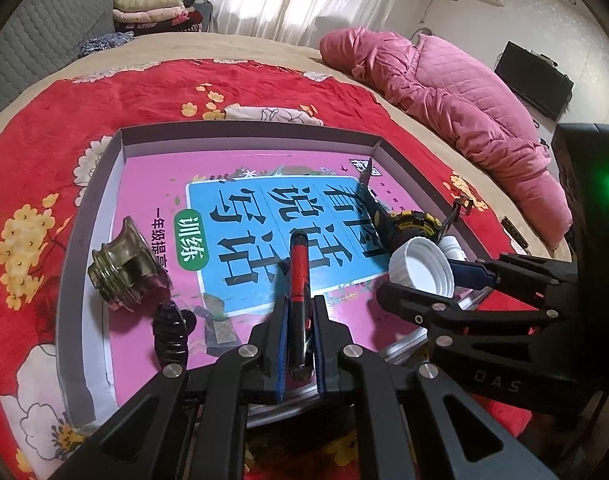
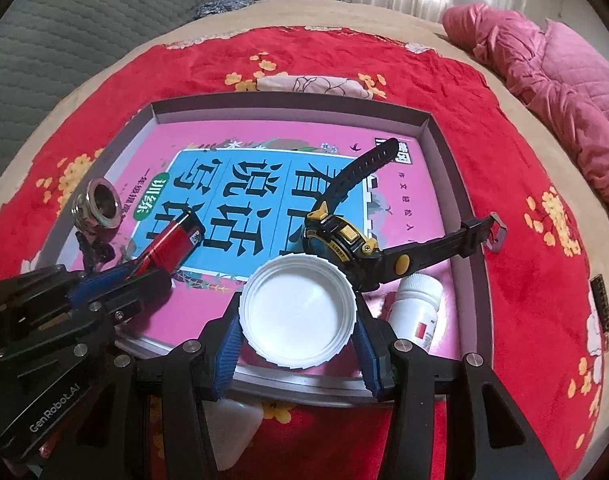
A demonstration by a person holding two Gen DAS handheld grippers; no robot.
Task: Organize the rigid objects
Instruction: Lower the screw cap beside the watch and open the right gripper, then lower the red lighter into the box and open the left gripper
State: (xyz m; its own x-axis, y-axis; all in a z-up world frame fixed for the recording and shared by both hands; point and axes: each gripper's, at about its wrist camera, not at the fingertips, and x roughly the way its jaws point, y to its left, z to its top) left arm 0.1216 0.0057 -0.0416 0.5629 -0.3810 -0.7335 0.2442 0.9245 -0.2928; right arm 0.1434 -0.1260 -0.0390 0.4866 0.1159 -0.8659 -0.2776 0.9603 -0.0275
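Left tool point(image 1: 298, 344): it is clenching a red and black pen point(image 1: 298, 280) by its rear end, so the tip is pointing out over the tray, toward the centre of the left wrist frame.
Right tool point(image 2: 298, 344): its pads are pressing on the rim of a white lid point(image 2: 298, 312), hollow side up, low in the middle of the right wrist frame; gripping across the rim is keeping the lid level.
Tray point(image 1: 80, 248): a shallow grey-walled box lying on the red flowered blanket point(image 1: 32, 152) of the bed, with a pink and blue book point(image 1: 264, 216) lining its floor; it looks to be the collecting place.
Already in the tray: a metal threaded fitting point(image 1: 124, 268) and a black spring-like piece point(image 1: 170, 336) at the left, a black and yellow watch point(image 2: 344, 240) and a white bottle point(image 2: 418, 304) at the right.
Judgement: both tools are hanging over the near edge, probably carrying pen and lid in to be set among the rest.
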